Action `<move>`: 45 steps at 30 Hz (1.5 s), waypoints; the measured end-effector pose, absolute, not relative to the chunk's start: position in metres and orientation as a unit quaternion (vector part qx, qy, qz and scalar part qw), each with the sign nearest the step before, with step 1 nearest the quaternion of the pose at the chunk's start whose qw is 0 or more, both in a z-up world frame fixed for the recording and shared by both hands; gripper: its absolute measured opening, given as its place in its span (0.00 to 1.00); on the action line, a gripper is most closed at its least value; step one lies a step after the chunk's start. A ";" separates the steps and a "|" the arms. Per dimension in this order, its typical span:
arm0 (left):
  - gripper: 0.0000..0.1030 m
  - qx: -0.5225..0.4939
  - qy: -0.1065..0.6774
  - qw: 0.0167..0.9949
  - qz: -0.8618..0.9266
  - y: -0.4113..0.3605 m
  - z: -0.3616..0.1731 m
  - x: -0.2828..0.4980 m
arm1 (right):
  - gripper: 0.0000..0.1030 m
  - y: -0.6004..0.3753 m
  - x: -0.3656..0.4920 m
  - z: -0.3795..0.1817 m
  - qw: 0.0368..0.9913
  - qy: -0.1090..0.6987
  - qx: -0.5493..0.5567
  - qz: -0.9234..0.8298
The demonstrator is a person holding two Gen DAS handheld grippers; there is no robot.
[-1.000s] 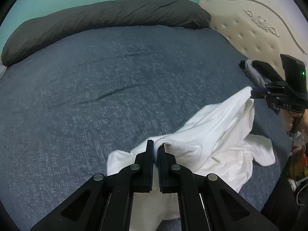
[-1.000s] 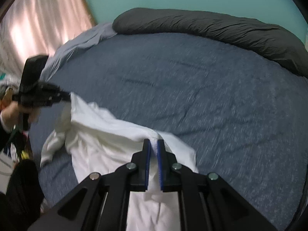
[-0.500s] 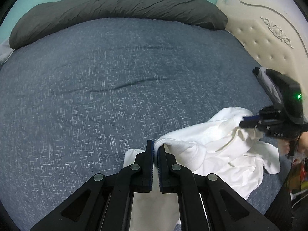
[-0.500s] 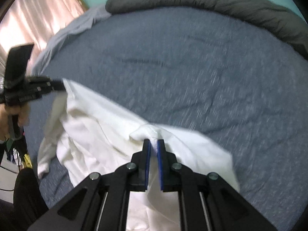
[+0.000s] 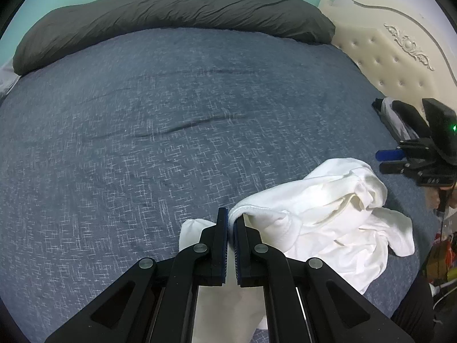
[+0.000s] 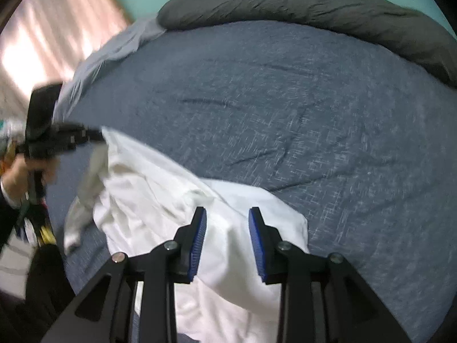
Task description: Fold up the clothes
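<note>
A white garment [image 5: 328, 217] lay crumpled near the bed's [image 5: 142, 148] front edge, w/ a wide stretch of blue-grey bedspread left bare beyond it — up to the dark grey bolster [image 5: 171, 17] along the far side. The left tongs [image 5: 231, 220] were clamped on a folded white hem of the garment. The right tongs [image 6: 227, 217], jaws just parting, stood open over the cloth, which lay slack between the blue pads w/o being pressed. In the left wrist view they hung just above the garment's far end, near the tufted cream headboard [image 5: 394, 57]. Pink curtains [image 6: 42, 37] showed at the bed's other side — blurred. No readable writing.
</note>
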State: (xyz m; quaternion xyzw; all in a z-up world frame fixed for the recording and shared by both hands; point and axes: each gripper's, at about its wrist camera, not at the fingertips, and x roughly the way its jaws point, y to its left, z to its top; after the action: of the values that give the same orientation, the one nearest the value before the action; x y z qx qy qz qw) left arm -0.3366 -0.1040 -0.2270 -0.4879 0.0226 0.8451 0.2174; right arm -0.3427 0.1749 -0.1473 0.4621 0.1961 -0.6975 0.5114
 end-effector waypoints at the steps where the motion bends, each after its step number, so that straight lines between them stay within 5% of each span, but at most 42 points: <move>1: 0.04 -0.488 0.023 0.218 0.845 -0.104 -0.227 -0.336 | 0.30 0.172 -0.340 -0.150 0.513 0.217 0.457 -0.693; 12: 0.04 -0.489 0.024 0.220 0.844 -0.105 -0.229 -0.338 | 0.30 0.148 -0.304 -0.189 0.512 0.400 0.392 -0.651; 18: 0.04 -0.492 0.025 0.219 0.842 -0.106 -0.235 -0.340 | 0.29 0.148 -0.306 -0.201 0.506 0.422 0.383 -0.647; 22: 0.04 -0.494 0.025 0.217 0.842 -0.105 -0.237 -0.340 | 0.10 0.152 -0.307 -0.203 0.510 0.421 0.386 -0.643; 28: 0.04 -0.494 0.028 0.217 0.842 -0.103 -0.237 -0.341 | 0.00 0.162 -0.312 -0.190 0.521 0.387 0.380 -0.659; 35: 0.04 -0.496 0.025 0.213 0.842 -0.103 -0.238 -0.343 | 0.00 0.194 -0.343 -0.148 0.530 0.256 0.375 -0.716; 42: 0.04 -0.496 0.024 0.214 0.841 -0.102 -0.238 -0.342 | 0.02 0.189 -0.336 -0.166 0.526 0.299 0.420 -0.676; 45: 0.04 -0.495 0.025 0.216 0.841 -0.101 -0.237 -0.342 | 0.17 0.187 -0.333 -0.175 0.520 0.313 0.424 -0.672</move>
State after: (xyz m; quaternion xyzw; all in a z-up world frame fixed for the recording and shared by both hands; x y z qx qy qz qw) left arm -0.3418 -0.1012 -0.2372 -0.4953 0.0255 0.8409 0.2164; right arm -0.3327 0.1874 -0.1754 0.4235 0.3128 -0.6724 0.5203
